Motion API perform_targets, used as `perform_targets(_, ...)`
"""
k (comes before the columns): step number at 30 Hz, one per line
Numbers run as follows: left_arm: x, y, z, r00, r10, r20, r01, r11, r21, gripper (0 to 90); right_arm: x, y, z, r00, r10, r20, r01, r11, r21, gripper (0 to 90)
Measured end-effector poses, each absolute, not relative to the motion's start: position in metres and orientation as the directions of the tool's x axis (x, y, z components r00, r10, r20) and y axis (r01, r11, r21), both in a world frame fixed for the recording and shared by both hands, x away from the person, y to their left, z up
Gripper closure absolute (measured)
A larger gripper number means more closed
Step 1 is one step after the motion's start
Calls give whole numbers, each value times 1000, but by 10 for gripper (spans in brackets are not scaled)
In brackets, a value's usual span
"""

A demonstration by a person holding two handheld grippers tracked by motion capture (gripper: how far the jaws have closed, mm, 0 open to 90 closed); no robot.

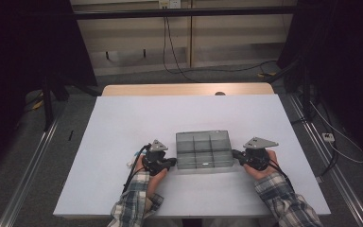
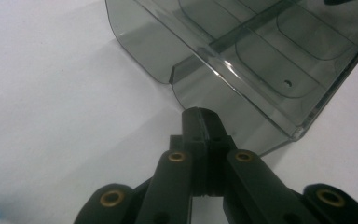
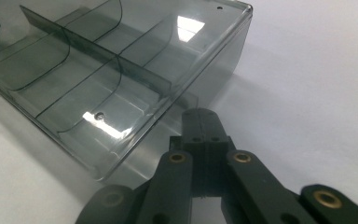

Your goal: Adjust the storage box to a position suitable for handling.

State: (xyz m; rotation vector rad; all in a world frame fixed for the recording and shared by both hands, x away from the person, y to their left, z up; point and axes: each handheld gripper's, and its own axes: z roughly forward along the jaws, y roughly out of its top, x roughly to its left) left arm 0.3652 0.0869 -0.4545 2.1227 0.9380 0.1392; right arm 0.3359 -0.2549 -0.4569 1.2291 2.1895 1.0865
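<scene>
A smoky clear plastic box (image 1: 203, 150) with several empty compartments lies on the white table (image 1: 137, 118), near its front. My left gripper (image 1: 172, 162) is at the box's left end and my right gripper (image 1: 234, 153) at its right end, both pointing inward. In the left gripper view the black jaws of the left gripper (image 2: 203, 114) are pressed together with nothing between them, tips right at the end wall of the box (image 2: 261, 56). In the right gripper view the right gripper (image 3: 203, 114) is likewise shut, tips against the end wall of the box (image 3: 102, 79).
A wooden strip (image 1: 184, 89) borders the table's far edge. Cables (image 1: 175, 61) run over the floor behind, and metal rails (image 1: 28, 165) flank the table. A small white and blue piece (image 1: 132, 161) lies beside the left hand.
</scene>
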Motion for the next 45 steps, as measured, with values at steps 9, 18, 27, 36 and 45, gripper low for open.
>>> perform_targets(9,360,95,-452,695,691,-201,596,-397,698,900,330,-244,-458,-547,837,4,537,347,769,900)
perform_targets(18,358,104,-451,672,716,-189,609,-389,691,900,324,-234,-458,-571,821,9,529,360,769,900)
perform_targets(27,355,106,-449,668,721,-183,613,-395,684,900,323,-231,-458,-579,815,12,526,362,770,900)
perform_targets(36,350,117,-449,655,733,-184,623,-386,680,900,323,-223,-458,-603,797,12,513,377,771,900)
perform_targets(45,347,122,-448,647,740,-185,627,-379,681,900,324,-218,-459,-618,786,14,505,383,773,900)
